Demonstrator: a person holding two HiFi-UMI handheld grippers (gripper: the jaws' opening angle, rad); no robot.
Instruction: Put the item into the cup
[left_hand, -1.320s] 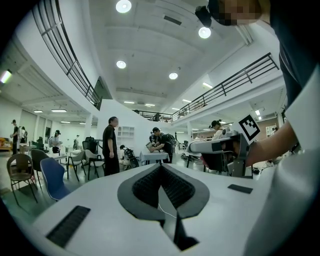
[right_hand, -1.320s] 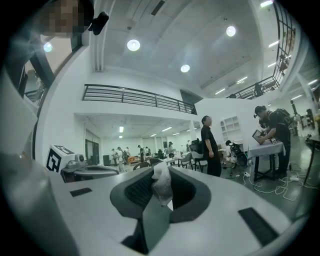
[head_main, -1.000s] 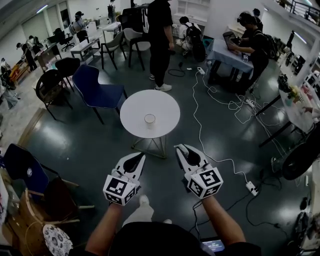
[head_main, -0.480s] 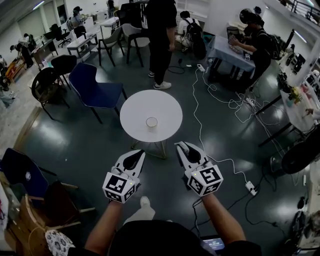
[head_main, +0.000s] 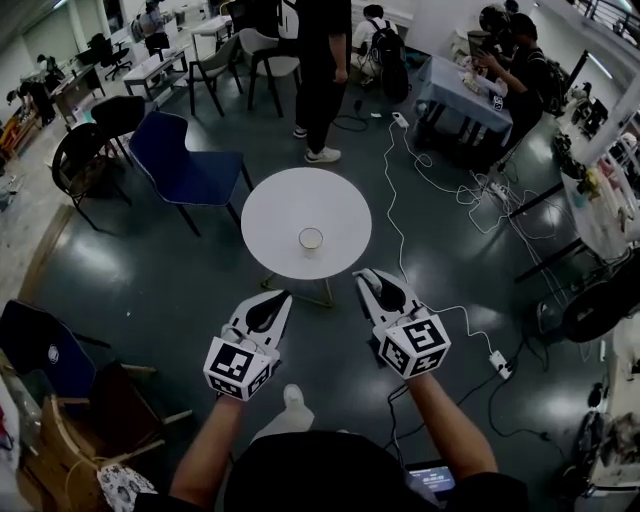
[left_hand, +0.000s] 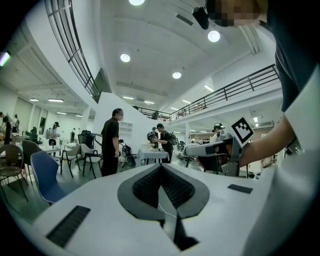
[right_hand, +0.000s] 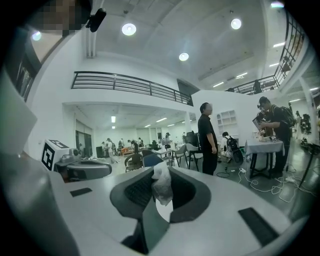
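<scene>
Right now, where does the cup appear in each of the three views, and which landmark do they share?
Head view: the cup stands on the round white table, near the middle of the picture.
Left gripper view: not in it.
Right gripper view: not in it.
Shared landmark: the standing person in black, at the top of the head view, left of centre in the left gripper view, right of centre in the right gripper view.
</scene>
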